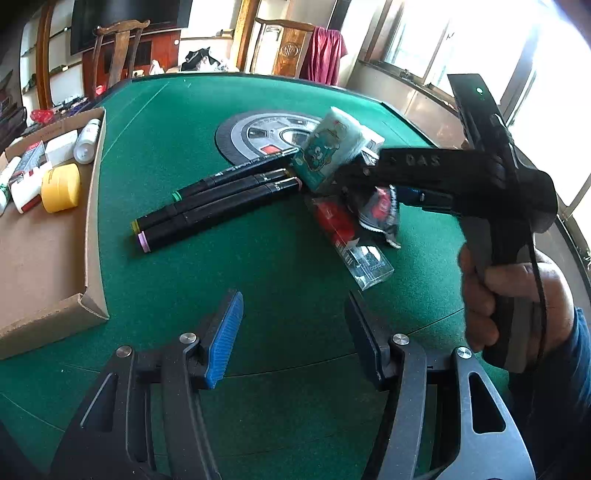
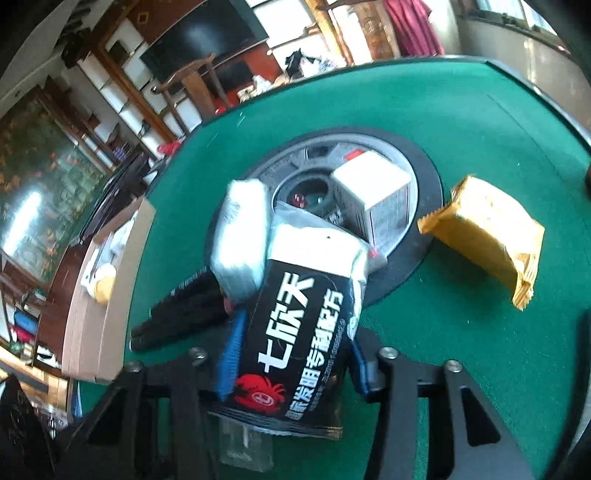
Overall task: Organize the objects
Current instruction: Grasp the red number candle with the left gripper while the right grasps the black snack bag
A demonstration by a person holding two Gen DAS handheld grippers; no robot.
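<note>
Green table (image 1: 258, 295), cardboard tray (image 1: 48, 258) at its left edge. Black snack packet (image 2: 295, 343) sits in the central clutter, right gripper (image 2: 291, 354) clamped on it. Left gripper (image 1: 295, 332) gapes empty. Lift straight up first (markers (image 1: 221, 199) adjacent), then carry to the tray.

Home living room or games room — not lab or shop. Green felt mahjong table (image 1: 229, 96) with round central hub (image 1: 258, 129) directly ahead of both tools. Beyond table's far edge: carved wooden chairs (image 1: 120, 48), red cloth (image 1: 323, 55) draped over one, dark flat TV (image 1: 125, 18) on wall above wooden cabinet, white wall shelving (image 2: 125, 88). Bright windows (image 1: 417, 40) ahead and right of left tool. Household clutter — cardboard tray (image 1: 48, 258) of toiletries to its left.
</note>
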